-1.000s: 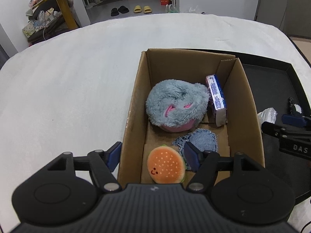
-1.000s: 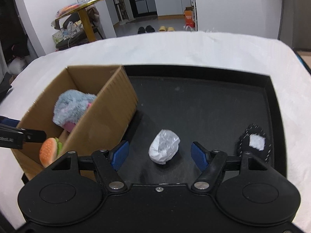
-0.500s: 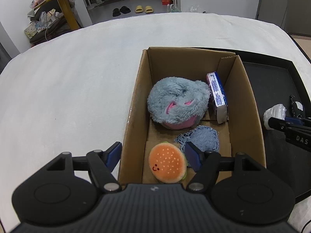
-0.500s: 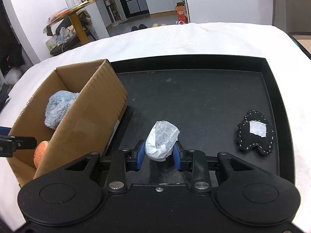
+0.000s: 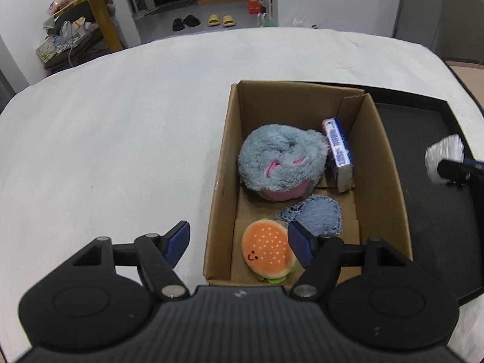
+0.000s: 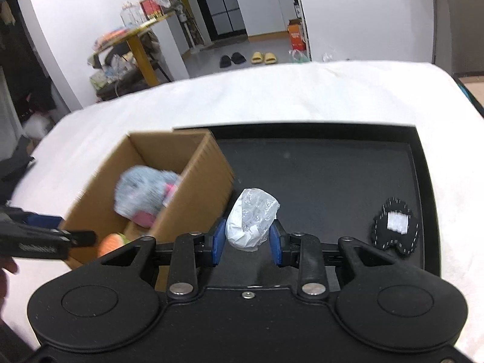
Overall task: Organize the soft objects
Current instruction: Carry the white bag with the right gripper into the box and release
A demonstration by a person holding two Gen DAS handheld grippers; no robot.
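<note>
Crumpled white plastic-wrapped bundle [image 6: 251, 219], pinched between the blue pads of the right gripper [image 6: 248, 240] above the black tray [image 6: 332, 163], just beside the brown cardboard box [image 6: 193, 193]. Inside the box: fluffy grey-and-pink plush [image 5: 282, 161], orange burger plush [image 5: 267, 252], blue denim patch [image 5: 316, 216], blue-and-white packet [image 5: 338, 154]. Left gripper [image 5: 239, 239], jaws apart and empty, over the box's near end. Black stitched pad [image 6: 396, 230] lies on the tray, well apart from the box.
</note>
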